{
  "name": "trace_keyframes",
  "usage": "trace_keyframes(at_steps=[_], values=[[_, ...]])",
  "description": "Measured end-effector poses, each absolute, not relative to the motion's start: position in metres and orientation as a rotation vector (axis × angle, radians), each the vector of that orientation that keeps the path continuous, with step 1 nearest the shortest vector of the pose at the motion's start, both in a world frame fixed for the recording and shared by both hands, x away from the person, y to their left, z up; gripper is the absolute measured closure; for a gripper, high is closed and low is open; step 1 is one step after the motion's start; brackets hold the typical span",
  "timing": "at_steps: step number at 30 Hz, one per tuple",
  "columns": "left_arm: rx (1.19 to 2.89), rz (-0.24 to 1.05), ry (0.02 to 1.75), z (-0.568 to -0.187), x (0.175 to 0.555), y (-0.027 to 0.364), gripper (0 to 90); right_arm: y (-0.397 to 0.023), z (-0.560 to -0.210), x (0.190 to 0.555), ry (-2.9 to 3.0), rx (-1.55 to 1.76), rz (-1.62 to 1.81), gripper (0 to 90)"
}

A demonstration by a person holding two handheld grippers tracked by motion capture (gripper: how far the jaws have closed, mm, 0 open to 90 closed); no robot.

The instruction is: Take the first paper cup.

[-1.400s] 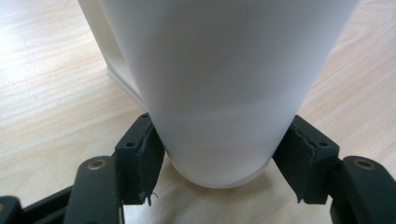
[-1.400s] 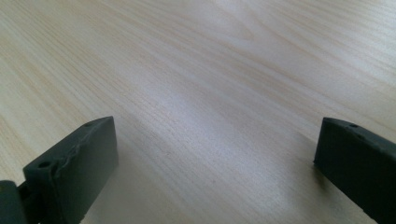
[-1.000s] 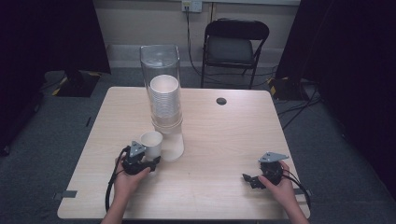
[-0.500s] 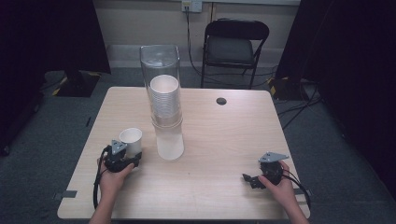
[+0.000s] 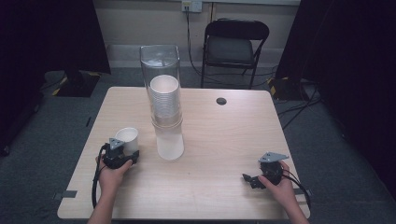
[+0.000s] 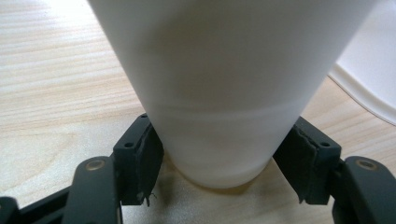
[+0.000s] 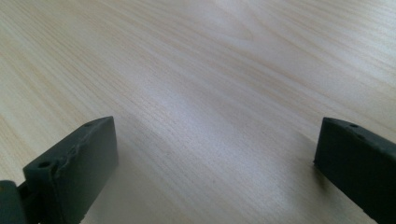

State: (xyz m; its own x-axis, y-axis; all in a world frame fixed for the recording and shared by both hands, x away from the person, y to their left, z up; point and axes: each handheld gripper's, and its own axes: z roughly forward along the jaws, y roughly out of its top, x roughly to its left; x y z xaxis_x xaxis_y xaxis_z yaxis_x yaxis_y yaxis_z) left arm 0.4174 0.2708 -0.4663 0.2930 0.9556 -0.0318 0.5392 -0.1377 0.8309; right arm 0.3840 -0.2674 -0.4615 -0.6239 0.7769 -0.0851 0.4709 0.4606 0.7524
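A white paper cup [image 5: 127, 138] stands upright on the wooden table [image 5: 219, 140], left of the tall cup stack. My left gripper [image 5: 125, 150] is at the cup's base, a hand holding it from the near side. In the left gripper view the cup [image 6: 224, 70] rests on the table between the black pads [image 6: 140, 163], which lie against its lower wall, so this gripper is shut on the cup. My right gripper [image 5: 250, 181] lies near the table's front right, pointing left. Its jaws stand wide apart over bare wood [image 7: 210, 93], with nothing between them.
A tall stack of white cups [image 5: 166, 112] rises at the table's middle left, with a clear cylinder [image 5: 159, 58] at its top; its base [image 6: 369, 70] shows close beside the held cup. A cable hole [image 5: 221, 101] lies farther back. A black chair [image 5: 236, 46] stands beyond the table.
My left gripper has carried the white cup leftward, away from the stack, and now holds it still on the table. The right gripper has not moved.
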Motion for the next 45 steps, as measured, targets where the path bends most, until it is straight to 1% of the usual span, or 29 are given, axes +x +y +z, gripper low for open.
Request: trace_keyframes(at_steps=[21, 24, 26, 30, 37, 40, 45], values=[[1.798, 0.703, 1.370, -0.466, 0.423, 0.272, 33.7, -0.268, -0.461, 0.384, 2.295, 1.046, 0.990, 0.0], [1.790, 0.693, 1.390, -0.466, 0.422, 0.273, 26.0, -0.268, -0.461, 0.384, 2.294, 1.046, 0.990, 0.0], [1.795, 0.698, 1.388, -0.467, 0.421, 0.273, 23.2, -0.267, -0.462, 0.384, 2.294, 1.046, 0.990, 0.0], [1.816, 0.692, 1.369, -0.467, 0.416, 0.273, 20.6, -0.267, -0.461, 0.386, 2.299, 1.042, 0.993, 0.0], [1.833, 0.677, 1.344, -0.469, 0.405, 0.275, 19.2, -0.267, -0.461, 0.386, 2.299, 1.040, 0.993, 0.0], [1.838, 0.653, 1.342, -0.468, 0.400, 0.277, 16.4, -0.267, -0.461, 0.386, 2.299, 1.040, 0.993, 0.0], [1.863, 0.617, 1.336, -0.465, 0.393, 0.276, 16.5, -0.267, -0.461, 0.386, 2.299, 1.040, 0.993, 0.0]])
